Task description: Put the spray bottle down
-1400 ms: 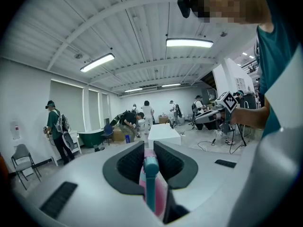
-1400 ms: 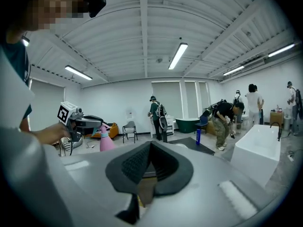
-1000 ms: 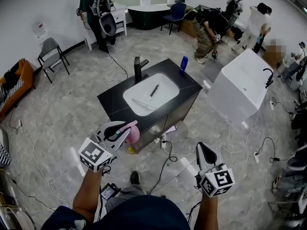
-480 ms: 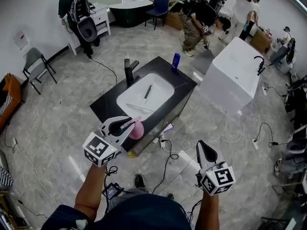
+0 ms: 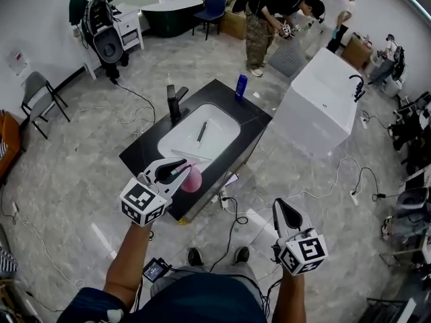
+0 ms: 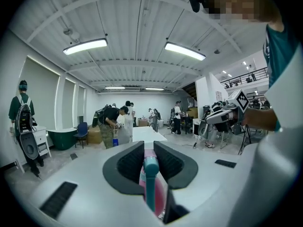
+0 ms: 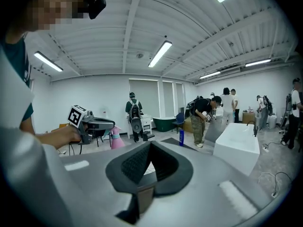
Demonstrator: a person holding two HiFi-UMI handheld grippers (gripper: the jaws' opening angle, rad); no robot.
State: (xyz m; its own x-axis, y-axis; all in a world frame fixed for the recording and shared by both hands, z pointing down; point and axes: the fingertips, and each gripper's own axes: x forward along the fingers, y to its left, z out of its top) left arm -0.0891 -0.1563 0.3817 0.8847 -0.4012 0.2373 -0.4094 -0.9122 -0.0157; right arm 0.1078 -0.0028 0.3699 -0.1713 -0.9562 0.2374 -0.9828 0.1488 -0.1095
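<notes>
Grey marbled floor (image 5: 74,180) spreads through a big showroom, and in the middle of it stands a black vanity counter (image 5: 145,155) with a white basin (image 5: 180,138) sunk into its top. We see a black faucet (image 5: 174,101) at the far edge of the basin, a thin dark item (image 5: 201,132) lying inside it, and a blue bottle (image 5: 240,86) upright on the counter's far corner. Off to the right sits a white bathtub (image 5: 323,103), with several people standing beyond it, and loose cables (image 5: 236,222) trail over the floor near our feet.

Our left gripper (image 5: 180,170) is held out towards the counter, with its jaws clamped on the neck of the pink spray bottle (image 5: 193,180). In the head view the bottle shows against the counter's near edge, just in front of the basin; we cannot tell whether it touches the top. In the left gripper view the bottle (image 6: 161,195) fills the narrow gap between the two dark pads (image 6: 130,163), its teal trigger part pointing back at the camera. From the right gripper view the bottle (image 7: 115,139) hangs upright under the left gripper (image 7: 100,124).

Our right gripper (image 5: 283,215) is held low at our right side, well apart from the counter. Its jaws are together, their tips meeting, with nothing between them.
</notes>
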